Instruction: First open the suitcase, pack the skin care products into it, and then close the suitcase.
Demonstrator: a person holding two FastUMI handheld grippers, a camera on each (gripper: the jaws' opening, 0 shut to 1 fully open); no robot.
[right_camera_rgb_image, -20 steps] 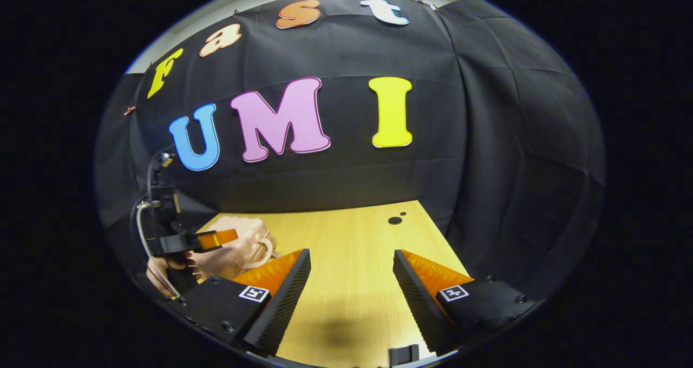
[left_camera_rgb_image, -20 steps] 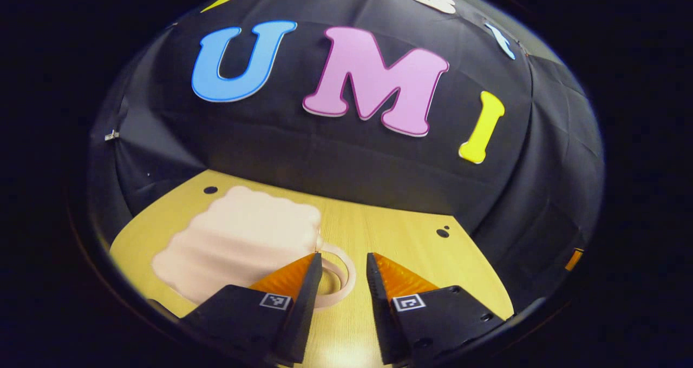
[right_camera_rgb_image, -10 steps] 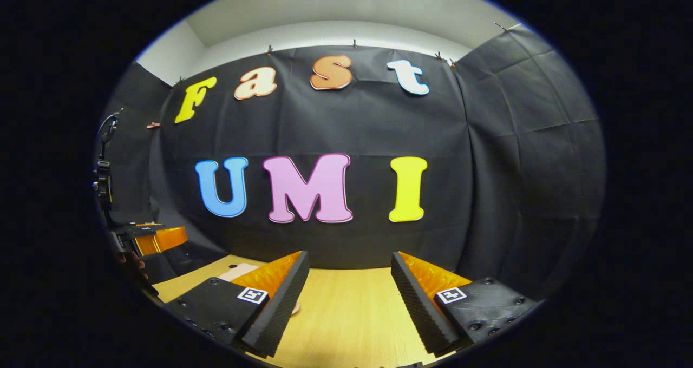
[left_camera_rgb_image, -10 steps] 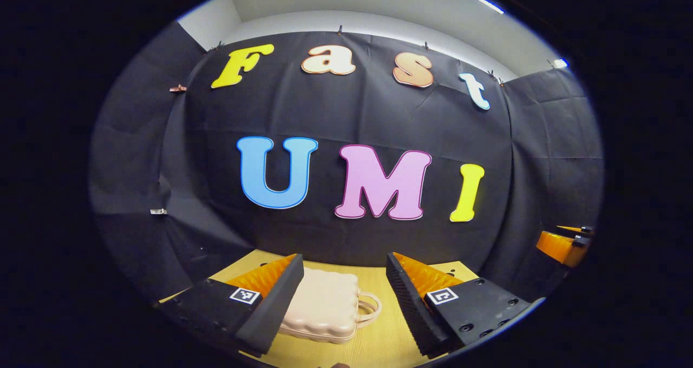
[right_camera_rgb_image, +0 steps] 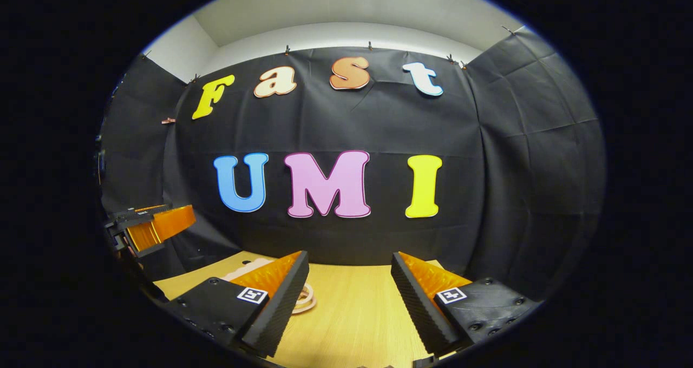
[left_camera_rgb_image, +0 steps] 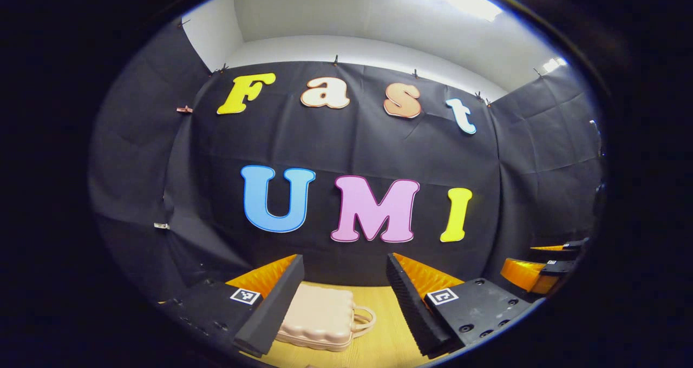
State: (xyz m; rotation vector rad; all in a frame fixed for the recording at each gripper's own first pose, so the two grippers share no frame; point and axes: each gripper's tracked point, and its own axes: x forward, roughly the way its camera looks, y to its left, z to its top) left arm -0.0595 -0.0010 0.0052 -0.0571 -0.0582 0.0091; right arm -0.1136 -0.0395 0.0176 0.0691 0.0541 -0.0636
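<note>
While I hold both level above the yellow wooden table [right_camera_rgb_image: 352, 314], left gripper [left_camera_rgb_image: 341, 297] spread wide, right gripper [right_camera_rgb_image: 349, 297] spread wide, closed pale pink ribbed suitcase [left_camera_rgb_image: 319, 316] lying flat ahead.

One suitcase [left_camera_rgb_image: 320, 317], closed, pale pink, with one loop handle [left_camera_rgb_image: 364, 319], flat on one wooden desk [right_camera_rgb_image: 352, 314]. Two tongs: left tongs [left_camera_rgb_image: 344, 303], right tongs [right_camera_rgb_image: 349, 297], each with two fingers, spread apart, nothing between them.

Right gripper [right_camera_rgb_image: 349, 295] open above wooden table [right_camera_rgb_image: 352, 324], perhaps the suitcase [right_camera_rgb_image: 306, 297] peeking beside its finger, left gripper [right_camera_rgb_image: 154, 227] far left.
</note>
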